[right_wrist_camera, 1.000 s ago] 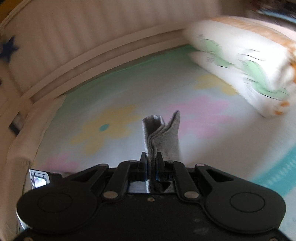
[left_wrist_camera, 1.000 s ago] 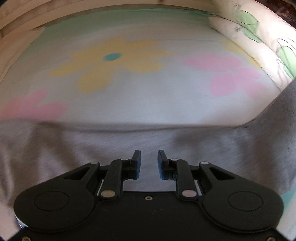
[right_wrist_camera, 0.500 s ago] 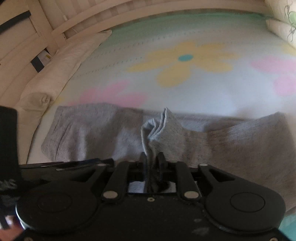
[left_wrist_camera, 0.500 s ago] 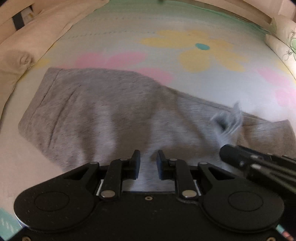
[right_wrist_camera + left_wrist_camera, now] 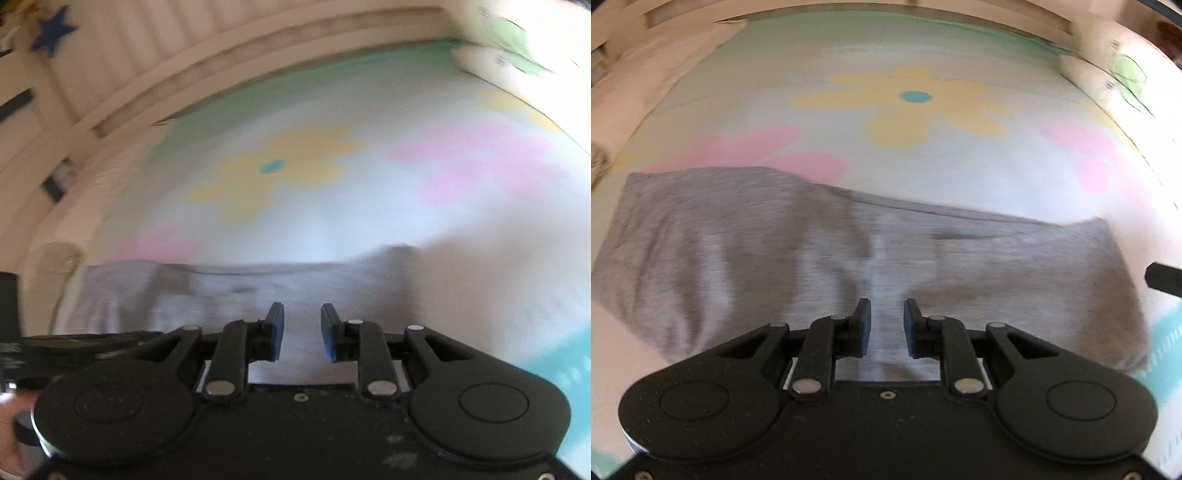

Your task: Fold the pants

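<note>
The right gripper has let go of the grey pants, jaws opening, nothing between them. The left gripper hovers apart, empty. One fold laid; next likely needs regripping an edge.

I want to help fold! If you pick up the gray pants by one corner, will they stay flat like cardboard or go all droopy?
Probably droopy. The gray pants lie in soft wrinkles on the flowered bed sheet, so they look like thin, floppy knit. They likely feel light, since the cloth lies so flat. Pushed, they would probably bunch up rather than slide as one piece.
</note>
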The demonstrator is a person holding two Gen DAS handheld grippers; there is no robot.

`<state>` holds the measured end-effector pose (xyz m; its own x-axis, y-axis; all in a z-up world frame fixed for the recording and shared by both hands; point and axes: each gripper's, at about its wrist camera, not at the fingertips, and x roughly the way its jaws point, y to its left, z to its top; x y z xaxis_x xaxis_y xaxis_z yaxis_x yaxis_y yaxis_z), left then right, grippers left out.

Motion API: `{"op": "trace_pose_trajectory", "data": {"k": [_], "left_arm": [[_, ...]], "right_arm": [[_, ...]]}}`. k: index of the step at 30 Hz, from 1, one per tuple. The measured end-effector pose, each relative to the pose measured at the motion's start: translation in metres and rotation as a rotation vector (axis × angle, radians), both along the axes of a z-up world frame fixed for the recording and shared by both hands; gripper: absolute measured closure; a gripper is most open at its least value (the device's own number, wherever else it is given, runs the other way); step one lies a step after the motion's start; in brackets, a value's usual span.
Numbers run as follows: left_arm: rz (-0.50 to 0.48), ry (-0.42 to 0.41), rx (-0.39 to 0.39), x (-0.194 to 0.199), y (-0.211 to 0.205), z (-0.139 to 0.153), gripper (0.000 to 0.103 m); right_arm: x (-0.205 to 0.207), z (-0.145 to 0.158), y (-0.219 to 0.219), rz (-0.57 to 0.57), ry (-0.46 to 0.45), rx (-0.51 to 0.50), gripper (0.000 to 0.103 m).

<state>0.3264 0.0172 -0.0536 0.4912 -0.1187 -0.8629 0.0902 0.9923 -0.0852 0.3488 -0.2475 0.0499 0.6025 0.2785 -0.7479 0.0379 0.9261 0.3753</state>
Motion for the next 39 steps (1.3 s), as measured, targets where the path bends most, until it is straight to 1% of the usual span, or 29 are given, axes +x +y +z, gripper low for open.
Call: {"op": "trace_pose_trajectory", "data": {"k": [2, 3, 5, 6, 7, 8, 9, 10, 12, 13, 15, 16, 17, 18, 19, 20, 22, 23, 24, 27, 29, 31, 34, 35, 39], "left_arm": [[-0.018, 0.009, 0.019, 0.003, -0.013, -0.005, 0.076], [-0.021, 0.014, 0.033, 0.005, -0.017, -0.008, 0.076], [-0.026, 0.031, 0.055, 0.006, -0.021, -0.015, 0.076], [-0.029, 0.034, 0.058, 0.007, -0.021, -0.016, 0.076], [-0.033, 0.035, 0.06, 0.009, -0.02, -0.017, 0.076], [-0.035, 0.033, 0.062, 0.011, -0.018, -0.017, 0.076], [-0.032, 0.03, 0.065, 0.012, -0.018, -0.016, 0.076], [-0.025, 0.027, 0.067, 0.014, -0.016, -0.015, 0.076], [-0.011, 0.023, 0.061, 0.015, -0.01, -0.012, 0.076], [-0.005, 0.022, 0.056, 0.016, -0.007, -0.01, 0.076], [0.002, 0.027, 0.059, 0.017, -0.006, -0.011, 0.076], [0.001, 0.035, 0.064, 0.021, -0.007, -0.016, 0.076], [0.002, 0.049, 0.072, 0.023, -0.008, -0.02, 0.076], [0.005, 0.059, 0.076, 0.024, -0.009, -0.024, 0.075], [0.005, 0.066, 0.078, 0.026, -0.01, -0.028, 0.075], [0.005, 0.075, 0.084, 0.028, -0.011, -0.033, 0.075], [-0.003, 0.08, 0.091, 0.032, -0.012, -0.04, 0.075], [-0.007, 0.077, 0.095, 0.033, -0.013, -0.041, 0.073], [-0.007, 0.073, 0.096, 0.034, -0.012, -0.042, 0.072], [-0.003, 0.073, 0.064, 0.036, -0.005, -0.037, 0.072], [0.018, 0.06, 0.031, 0.035, 0.005, -0.029, 0.072], [0.044, 0.025, 0.016, 0.031, 0.019, -0.016, 0.072], [0.083, -0.01, 0.024, 0.026, 0.045, 0.003, 0.072], [0.099, -0.011, 0.024, 0.025, 0.056, 0.006, 0.072], [0.182, 0.002, 0.039, 0.019, 0.104, 0.013, 0.072]], "right_arm": [[-0.003, -0.016, -0.019, -0.006, 0.05, 0.026, 0.077], [-0.004, -0.028, -0.027, -0.001, 0.1, 0.032, 0.078], [-0.008, -0.055, -0.033, -0.017, 0.214, -0.018, 0.088], [-0.012, -0.067, -0.036, -0.021, 0.242, -0.05, 0.097], [-0.016, -0.071, -0.041, -0.026, 0.243, -0.054, 0.098], [-0.019, -0.073, -0.045, -0.035, 0.239, -0.03, 0.098], [-0.018, -0.07, -0.049, -0.049, 0.243, -0.003, 0.097], [-0.017, -0.064, -0.053, -0.058, 0.236, 0.009, 0.093], [-0.021, -0.048, -0.062, -0.08, 0.18, 0.005, 0.089], [-0.023, -0.043, -0.065, -0.083, 0.156, 0.011, 0.089], [-0.03, -0.04, -0.069, -0.073, 0.136, 0.061, 0.089], [-0.031, -0.042, -0.068, -0.058, 0.146, 0.086, 0.089], [-0.03, -0.046, -0.064, -0.039, 0.172, 0.089, 0.089], [-0.029, -0.052, -0.061, -0.028, 0.201, 0.07, 0.089], [-0.03, -0.059, -0.058, -0.018, 0.238, 0.037, 0.093], [-0.032, -0.065, -0.058, -0.017, 0.255, 0.021, 0.093], [-0.038, -0.062, -0.064, -0.028, 0.239, 0.057, 0.092], [-0.042, -0.057, -0.07, -0.038, 0.222, 0.079, 0.091], [-0.047, -0.052, -0.074, -0.049, 0.206, 0.095, 0.085], [-0.057, -0.042, -0.084, -0.076, 0.187, 0.11, 0.084], [-0.058, -0.044, -0.079, -0.082, 0.173, 0.091, 0.084], [-0.059, -0.042, -0.075, -0.084, 0.148, 0.07, 0.084], [-0.057, -0.037, -0.068, -0.081, 0.112, 0.049, 0.084], [-0.05, -0.039, -0.059, -0.079, 0.102, 0.046, 0.084], [-0.047, -0.032, -0.045, -0.052, 0.072, 0.038, 0.084]]}}
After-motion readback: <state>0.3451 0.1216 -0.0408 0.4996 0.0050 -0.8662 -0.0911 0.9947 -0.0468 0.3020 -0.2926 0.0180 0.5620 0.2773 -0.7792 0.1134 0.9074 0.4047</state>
